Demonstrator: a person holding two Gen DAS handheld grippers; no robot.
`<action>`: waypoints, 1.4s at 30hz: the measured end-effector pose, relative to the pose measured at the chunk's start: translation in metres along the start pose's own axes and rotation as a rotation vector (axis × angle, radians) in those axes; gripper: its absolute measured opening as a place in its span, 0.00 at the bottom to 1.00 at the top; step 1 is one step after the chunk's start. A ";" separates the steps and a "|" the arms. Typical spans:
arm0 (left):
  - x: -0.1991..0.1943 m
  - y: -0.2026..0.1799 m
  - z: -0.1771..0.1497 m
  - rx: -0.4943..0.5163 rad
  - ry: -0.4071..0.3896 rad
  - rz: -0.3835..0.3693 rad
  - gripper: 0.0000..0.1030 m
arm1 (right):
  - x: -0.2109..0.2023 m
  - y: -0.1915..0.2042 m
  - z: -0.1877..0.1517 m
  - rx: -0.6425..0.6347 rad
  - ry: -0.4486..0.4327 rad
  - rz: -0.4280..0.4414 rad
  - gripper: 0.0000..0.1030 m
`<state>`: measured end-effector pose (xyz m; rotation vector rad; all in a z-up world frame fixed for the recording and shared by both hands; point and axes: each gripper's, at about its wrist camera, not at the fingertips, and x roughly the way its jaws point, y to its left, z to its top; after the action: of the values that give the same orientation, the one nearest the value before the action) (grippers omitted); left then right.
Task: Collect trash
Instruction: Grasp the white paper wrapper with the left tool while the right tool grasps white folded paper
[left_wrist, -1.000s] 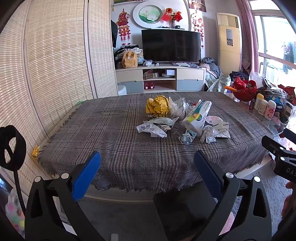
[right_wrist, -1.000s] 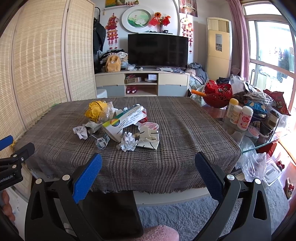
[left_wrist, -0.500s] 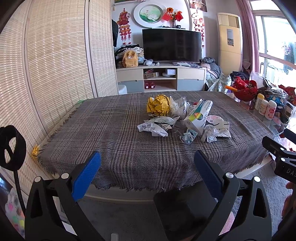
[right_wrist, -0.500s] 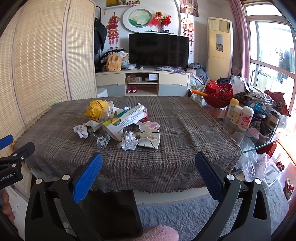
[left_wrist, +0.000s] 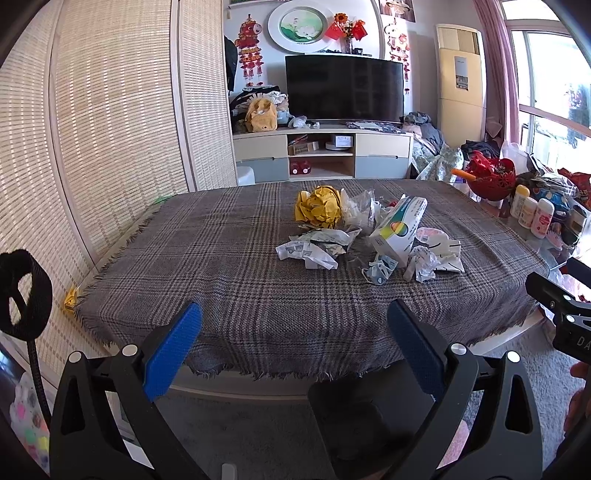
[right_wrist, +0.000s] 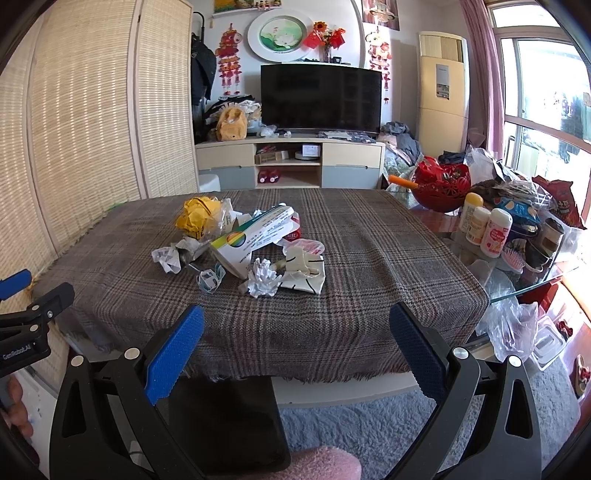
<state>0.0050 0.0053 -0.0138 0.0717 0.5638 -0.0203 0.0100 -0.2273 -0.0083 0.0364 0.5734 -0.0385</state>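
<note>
Barely any change: we keep both left tongs (left_wrist: 293, 332) and right tongs (right_wrist: 295, 332) apart, empty, short of trash pile (right_wrist: 243, 243) at 12 o'clock on surface (right_wrist: 369, 258); collecting not started.

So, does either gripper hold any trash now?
No. The left gripper and right gripper are open and empty; the trash lies on the table.

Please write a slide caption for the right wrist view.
Open right gripper faces crumpled paper trash piled on the grey plaid tablecloth.
</note>
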 end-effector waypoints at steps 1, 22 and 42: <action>0.001 0.000 0.000 0.001 0.004 0.000 0.92 | 0.002 -0.001 -0.001 0.004 0.006 0.006 0.97; 0.066 0.008 0.002 -0.013 0.104 -0.016 0.92 | 0.067 -0.011 -0.006 0.027 0.139 0.066 0.97; 0.153 -0.003 0.047 0.033 0.139 0.010 0.92 | 0.161 -0.043 0.036 0.100 0.203 0.014 0.97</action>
<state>0.1596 -0.0010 -0.0565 0.1090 0.7017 -0.0150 0.1625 -0.2761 -0.0658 0.1427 0.7734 -0.0506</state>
